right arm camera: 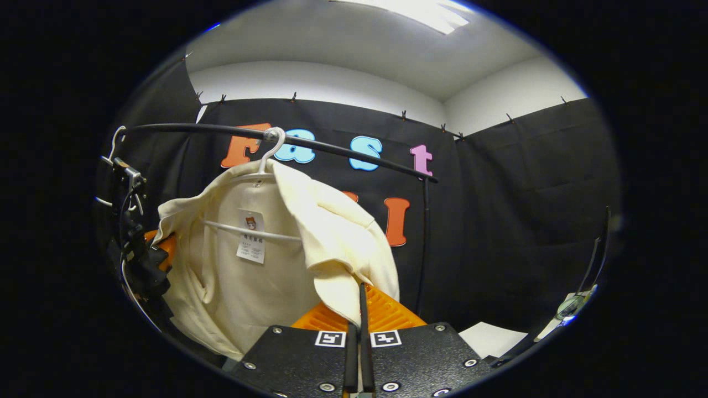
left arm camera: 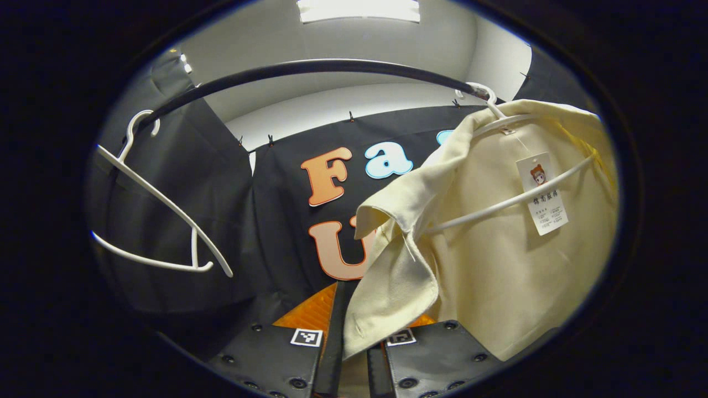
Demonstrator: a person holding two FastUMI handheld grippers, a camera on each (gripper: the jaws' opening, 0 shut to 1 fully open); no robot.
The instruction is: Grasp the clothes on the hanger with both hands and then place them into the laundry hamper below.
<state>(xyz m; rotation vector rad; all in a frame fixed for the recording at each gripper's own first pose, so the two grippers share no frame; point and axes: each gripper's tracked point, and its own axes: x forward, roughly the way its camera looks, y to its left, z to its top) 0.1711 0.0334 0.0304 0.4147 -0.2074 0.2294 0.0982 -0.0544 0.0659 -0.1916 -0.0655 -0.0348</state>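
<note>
A cream shirt point(left arm camera: 498, 243) hangs on a white hanger point(left arm camera: 514, 196) from a dark rail point(left arm camera: 310, 69), up and to the right ahead of the left gripper point(left arm camera: 354, 345). In the left gripper view that gripper's two fingers stand narrowly apart at the bottom, and the shirt's loose left edge drops down into the gap between them; whether both fingers press the cloth cannot be told. Off to this gripper's left, a second, bare hanger point(left arm camera: 160, 221) hooks on the same rail, well apart from the shirt. A paper tag point(left arm camera: 543, 193) shows inside the shirt's open front. In the right gripper view the shirt point(right arm camera: 265, 260) hangs ahead and to the left, its hanger point(right arm camera: 260, 221) hooked on the rail point(right arm camera: 332, 146). The right gripper point(right arm camera: 359, 309) has its fingers brought almost together, with the shirt's right front edge running down between them, seemingly pinched. Farther left in this view, beside the shirt's far edge, the left gripper point(right arm camera: 149, 260) shows with cables above it.
</note>
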